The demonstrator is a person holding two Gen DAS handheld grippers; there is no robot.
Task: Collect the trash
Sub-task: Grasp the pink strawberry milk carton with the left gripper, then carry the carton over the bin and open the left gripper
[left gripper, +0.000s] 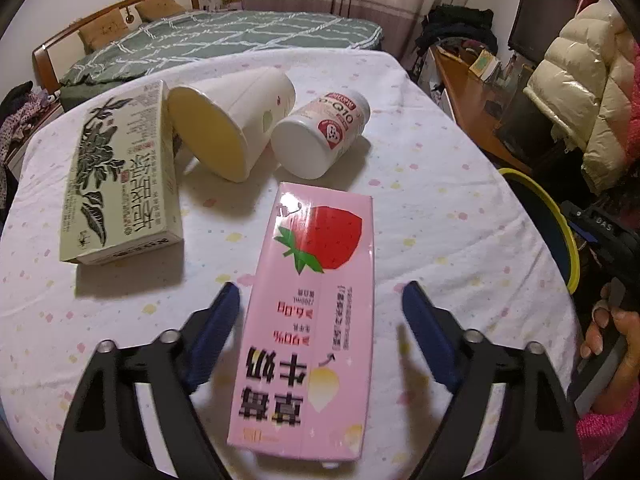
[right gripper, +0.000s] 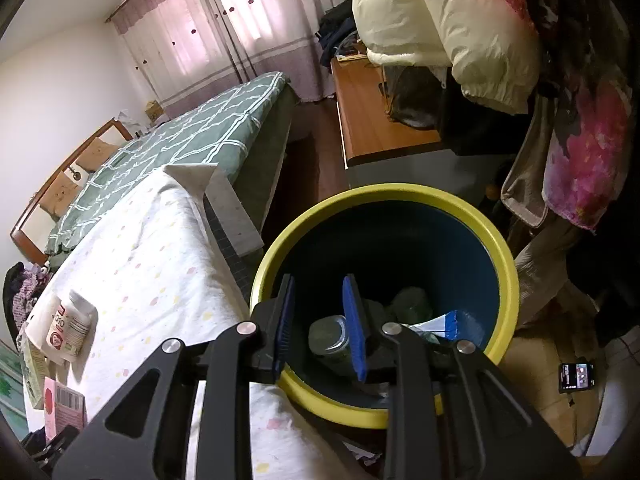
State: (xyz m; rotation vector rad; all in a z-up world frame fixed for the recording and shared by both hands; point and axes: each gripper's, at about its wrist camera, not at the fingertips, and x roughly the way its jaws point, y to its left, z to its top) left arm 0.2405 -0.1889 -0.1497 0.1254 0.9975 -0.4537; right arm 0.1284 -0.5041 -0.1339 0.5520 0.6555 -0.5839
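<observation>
- While the left gripper [left gripper: 320,300] points down at the table [left gripper: 440,208], its two blue pads [left gripper: 218,332] stand on either side of the pink milk carton [left gripper: 316,280].
- In the left view, the pads do not touch the carton. A small gap shows on each side, so the jaws are partly open and hold nothing.
- The carton lies flat on the spotted white cloth, with a red strawberry on it.
- Behind it lie three more things: a green tea box [left gripper: 120,180] on the left, a white paper cup [left gripper: 232,128] on its side in the middle, and a white bottle [left gripper: 320,136] on its side at the right.
- The cup touches the tea box and lies just beside the bottle.
- At the right edge, a hand [left gripper: 612,332] in a pink sleeve holds the other tool, near the yellow rim of a bin.
- In the right view, the right gripper [right gripper: 318,312] hangs over the bin [right gripper: 500,248], which is blue inside with a yellow rim.
- Its jaws stand narrow, with nothing between the pads.
- Down in the bin lie a clear jar [right gripper: 330,338], something green [right gripper: 412,304] and a white and blue wrapper [right gripper: 440,324].
- The bin stands just beside the table, and the bottle [right gripper: 68,330] shows far off on the cloth.
</observation>
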